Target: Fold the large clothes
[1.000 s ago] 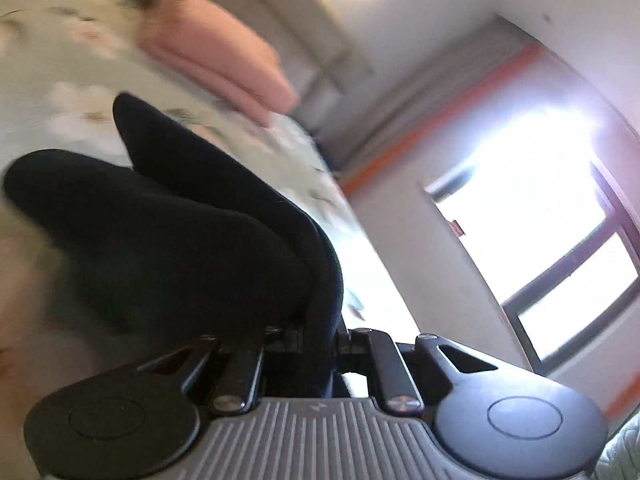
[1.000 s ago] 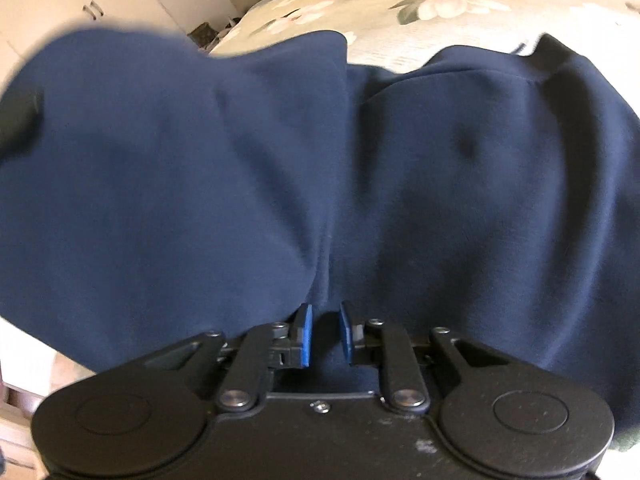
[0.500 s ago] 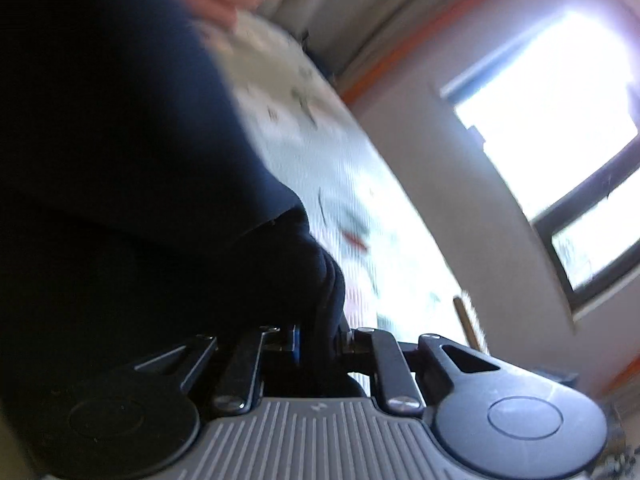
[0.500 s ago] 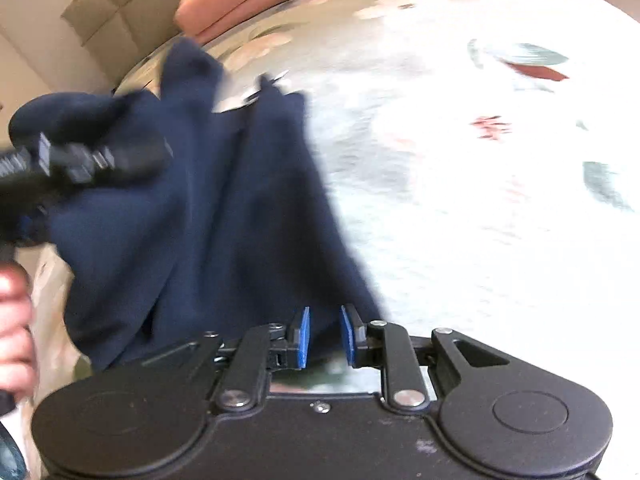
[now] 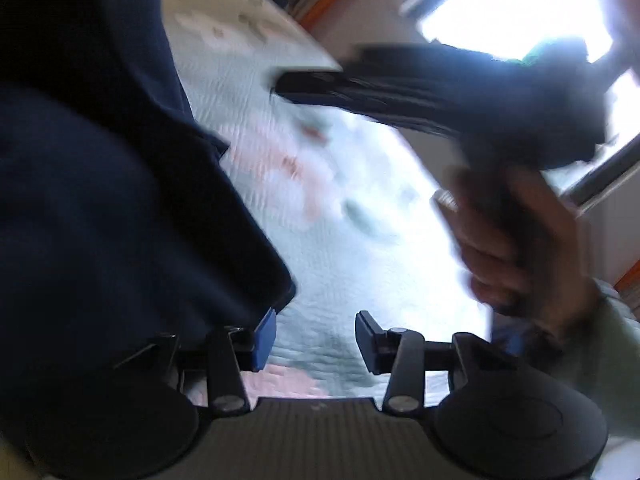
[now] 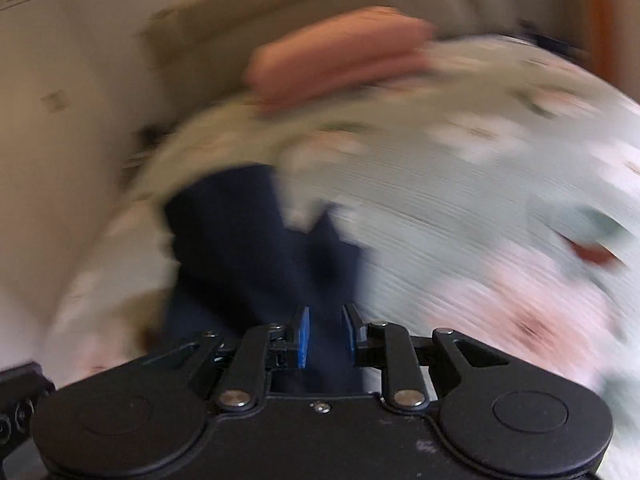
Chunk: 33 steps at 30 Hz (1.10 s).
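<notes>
left wrist: left gripper (image 5: 316,336) jaws just opened, now apart, only bedspread (image 5: 360,248) between them; navy garment (image 5: 120,200) lies left, edge against the left pad; a hand (image 5: 516,240) holds the other gripper at right
right wrist: right gripper (image 6: 324,336) jaws narrowly apart with navy garment (image 6: 260,248) between; grip unclear in blur; pink pillow (image 6: 340,52) far on bedspread (image 6: 480,200)

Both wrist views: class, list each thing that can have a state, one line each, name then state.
left hand-held gripper: open, jaws just opened, nothing between them
right hand-held gripper: shut on the navy garment
navy garment: bunched, trailing on the floral bedspread
pink pillow: lying at the bed's head
</notes>
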Tool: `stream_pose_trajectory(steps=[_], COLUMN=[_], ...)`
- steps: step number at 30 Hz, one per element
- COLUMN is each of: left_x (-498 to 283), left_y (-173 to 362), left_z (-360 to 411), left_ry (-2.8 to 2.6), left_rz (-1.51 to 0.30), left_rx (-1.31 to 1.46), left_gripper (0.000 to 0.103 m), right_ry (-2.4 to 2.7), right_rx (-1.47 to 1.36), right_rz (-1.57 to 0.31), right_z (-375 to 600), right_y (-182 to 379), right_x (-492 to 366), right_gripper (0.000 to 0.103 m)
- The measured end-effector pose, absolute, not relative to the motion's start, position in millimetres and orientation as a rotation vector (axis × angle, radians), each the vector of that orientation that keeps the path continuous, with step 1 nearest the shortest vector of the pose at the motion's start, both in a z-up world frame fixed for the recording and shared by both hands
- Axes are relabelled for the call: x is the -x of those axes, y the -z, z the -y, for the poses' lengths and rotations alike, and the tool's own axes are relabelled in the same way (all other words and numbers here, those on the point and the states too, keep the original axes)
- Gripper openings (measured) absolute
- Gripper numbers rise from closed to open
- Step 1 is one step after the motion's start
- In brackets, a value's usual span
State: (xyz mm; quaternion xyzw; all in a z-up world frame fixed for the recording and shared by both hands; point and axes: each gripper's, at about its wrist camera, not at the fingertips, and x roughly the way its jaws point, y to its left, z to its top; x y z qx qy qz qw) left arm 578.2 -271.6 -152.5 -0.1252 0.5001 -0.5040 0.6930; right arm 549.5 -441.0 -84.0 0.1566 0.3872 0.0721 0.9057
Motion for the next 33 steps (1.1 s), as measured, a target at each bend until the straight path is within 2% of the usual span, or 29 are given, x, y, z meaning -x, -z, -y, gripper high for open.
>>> stream_pose_trajectory(steps=[4,7,11,14,16,17,18,21,26,28,29,30,31,33], left_x=[-594,-624,-651,-651,-651,-653,-654,-651,-637,-620,-618,-617,-616,-610], left_y=[123,124,153,168,172,172,173,173,182,189,190,190,191,191], left_z=[210,185,189,206,213,217,216,222,234,234,235,236,238,243], left_ry=[0.923,0.733,0.745,0.764,0.779,0.799,0.826,0.872,0.911,0.907,0.9,0.892,0.887,0.873], left_rz=[-0.952,-0.874,-0.929,-0.922,-0.912,-0.911,-0.917,-0.94,-0.976,-0.97,-0.967,-0.968,-0.97,-0.959], left_rx=[0.336,0.34,0.359,0.328,0.335,0.341,0.342,0.281,0.132,0.081,0.078,0.087,0.093,0.068], left_gripper=[0.046,0.046,0.045,0.046,0.049,0.049,0.049,0.049,0.048,0.048,0.048,0.048,0.048,0.048], right_ry=[-0.335,-0.413,-0.467,-0.262,-0.055,-0.011,-0.03,-0.059,-0.023,-0.012,-0.027,-0.064,-0.12,-0.168], right_rx=[-0.202,-0.106,-0.07,0.165,0.218,0.196,0.158,0.3,0.15,0.156,0.138,0.108,0.08,0.072], right_rz=[-0.755,-0.742,-0.795,-0.788,-0.847,-0.895,-0.91,-0.862,-0.859,-0.798,-0.77,-0.748,-0.741,-0.77], right_z=[383,340,304,302,333,354,367,349,365,361,358,355,350,340], right_y=[75,81,108,140,170,187,196,195,175,146,134,123,115,116], right_x=[-607,-642,-676,-693,-704,-707,-705,-694,-690,-663,-651,-633,-614,-588], right_gripper=[0.026,0.026,0.025,0.01,0.01,0.005,0.005,0.005,0.005,0.019,0.034,0.043,0.047,0.047])
